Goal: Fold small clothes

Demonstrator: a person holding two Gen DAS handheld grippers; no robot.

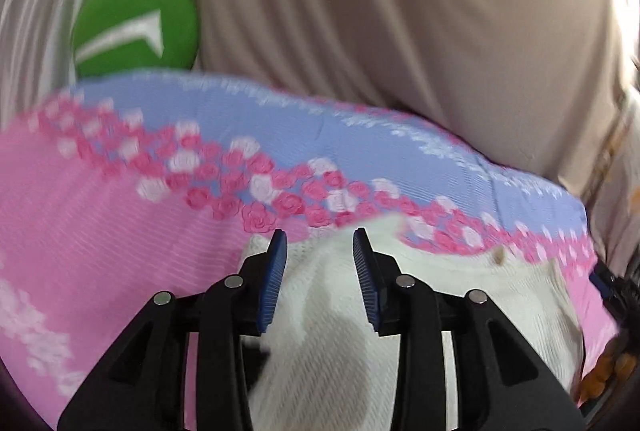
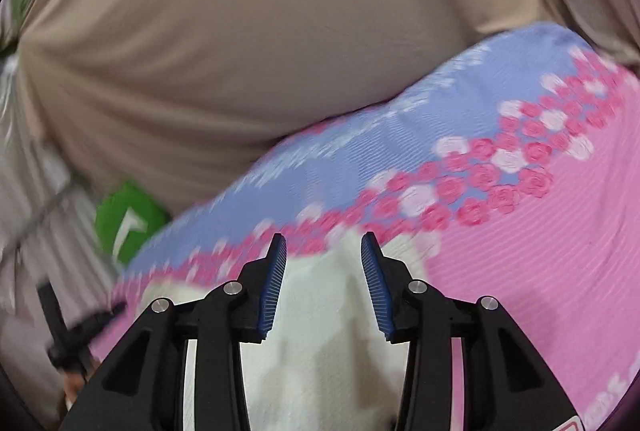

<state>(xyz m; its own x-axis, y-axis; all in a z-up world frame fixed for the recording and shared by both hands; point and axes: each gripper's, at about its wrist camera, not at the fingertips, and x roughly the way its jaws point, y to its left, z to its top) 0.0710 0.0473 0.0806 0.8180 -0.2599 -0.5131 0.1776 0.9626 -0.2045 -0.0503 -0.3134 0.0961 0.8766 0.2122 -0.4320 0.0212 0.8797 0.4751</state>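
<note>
A small white knit garment [image 1: 460, 295] lies on a pink and blue flowered cloth [image 1: 100, 199]. My left gripper [image 1: 320, 241] is open, its blue-padded fingers [image 1: 276, 271] spread just above the garment's near part. In the right wrist view the same white garment [image 2: 320, 331] lies under my right gripper [image 2: 323, 245], which is open with its jaws apart over the white fabric. The garment has a small button [image 1: 499, 255] near its far edge. Both views are motion-blurred.
A person in a beige shirt [image 1: 380, 11] stands close behind the flowered cloth [image 2: 540, 251]. A green pillow with a white mark [image 1: 136, 27] lies at the far left, also seen in the right wrist view [image 2: 128, 221]. The other gripper's black body [image 2: 76, 327] shows at the left edge.
</note>
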